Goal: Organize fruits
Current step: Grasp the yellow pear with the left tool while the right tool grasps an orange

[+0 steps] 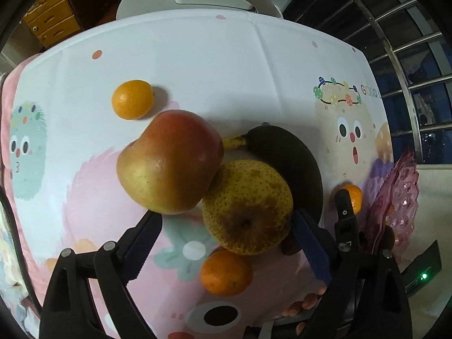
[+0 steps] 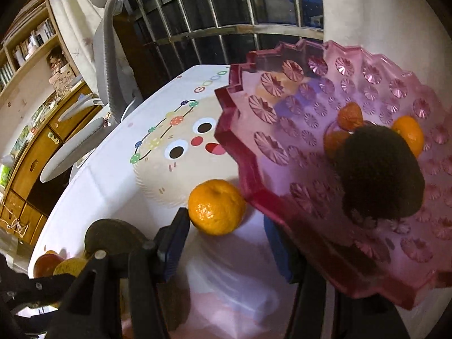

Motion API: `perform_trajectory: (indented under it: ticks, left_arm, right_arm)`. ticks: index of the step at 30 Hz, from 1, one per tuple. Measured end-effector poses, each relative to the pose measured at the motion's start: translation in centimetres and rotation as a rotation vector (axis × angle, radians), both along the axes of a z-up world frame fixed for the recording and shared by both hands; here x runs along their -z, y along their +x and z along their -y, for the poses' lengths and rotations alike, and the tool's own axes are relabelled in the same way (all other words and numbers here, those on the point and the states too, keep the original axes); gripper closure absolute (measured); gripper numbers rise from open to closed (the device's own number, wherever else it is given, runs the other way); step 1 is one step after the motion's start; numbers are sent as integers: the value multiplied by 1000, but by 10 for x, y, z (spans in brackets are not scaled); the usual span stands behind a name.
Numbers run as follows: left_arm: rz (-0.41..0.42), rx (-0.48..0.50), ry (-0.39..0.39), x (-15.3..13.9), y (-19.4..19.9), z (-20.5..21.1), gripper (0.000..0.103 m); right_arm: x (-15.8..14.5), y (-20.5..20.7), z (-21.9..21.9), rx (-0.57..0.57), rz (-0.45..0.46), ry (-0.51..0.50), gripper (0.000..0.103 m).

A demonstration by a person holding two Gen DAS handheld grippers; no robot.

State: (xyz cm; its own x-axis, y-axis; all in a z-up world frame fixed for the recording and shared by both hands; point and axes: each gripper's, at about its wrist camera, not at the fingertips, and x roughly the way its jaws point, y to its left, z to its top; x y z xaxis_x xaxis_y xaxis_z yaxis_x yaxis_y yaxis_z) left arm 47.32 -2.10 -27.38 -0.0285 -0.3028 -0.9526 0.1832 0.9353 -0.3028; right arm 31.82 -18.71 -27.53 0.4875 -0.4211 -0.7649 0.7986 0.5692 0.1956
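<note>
Roughly partway through. The pink glass fruit plate (image 2: 282,152) at the right end of the counter (image 1: 197,56) already holds an avocado (image 2: 380,172) plus what look like two or three small oranges behind it (image 2: 409,134); the exact count is hard to tell through the glass.

Left on the cloth:
- apple (image 1: 169,161), touching the pear (image 1: 247,207) on its right
- a dark, blackened banana (image 1: 288,158) curving behind the pear
- one tangerine far left (image 1: 132,99), one near, just under the pear (image 1: 226,272)
- one tangerine right beside the plate rim (image 2: 216,206)

Left gripper (image 1: 226,231): jaws wide apart, straddling the pear, right pad close to its skin, left pad just under the apple. No clear squeeze, nothing held. My read is the pear is the next pick.

Right gripper (image 2: 226,226): jaws partly open, empty, left pad just beside the rim-side tangerine, right finger tucked under the plate edge.

So about six pieces are still to move, the plate has room, and the apple leaning on the pear may roll when the pear goes.
</note>
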Motion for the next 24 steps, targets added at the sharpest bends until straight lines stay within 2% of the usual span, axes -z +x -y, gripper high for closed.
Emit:
perform_trajectory:
  ticks: [3, 6, 8, 12, 13, 14, 15, 21, 24]
  left_arm:
    - [-16, -11, -8, 6, 1, 2, 10]
    - [-33, -26, -9, 14, 1, 3, 11]
    - [-47, -31, -21, 19, 1, 4, 19]
    - [-43, -48, -40, 21, 1, 5, 21]
    - [-39, -44, -49, 20, 0, 6, 26]
    - [-38, -35, -68, 20, 0, 7, 35]
    - [-40, -32, -89, 20, 0, 8, 35]
    - [-48, -38, -93, 18, -5, 7, 36]
    - [-19, -32, -110, 11, -11, 6, 36]
  right_arm:
    - [-2, 5, -1, -43, 5, -10, 62]
    - [-2, 5, -2, -44, 3, -15, 62]
    - [-2, 4, -1, -45, 8, -8, 62]
    - [-2, 2, 0, -52, 11, 6, 62]
    - [-3, 2, -1, -55, 8, 6, 62]
    - [-3, 1, -1, -56, 7, 8, 62]
    - [-3, 1, -1, -57, 5, 12, 62]
    - [-3, -4, -10, -100, -21, 17, 62]
    - [-3, -9, -16, -147, -28, 18, 62]
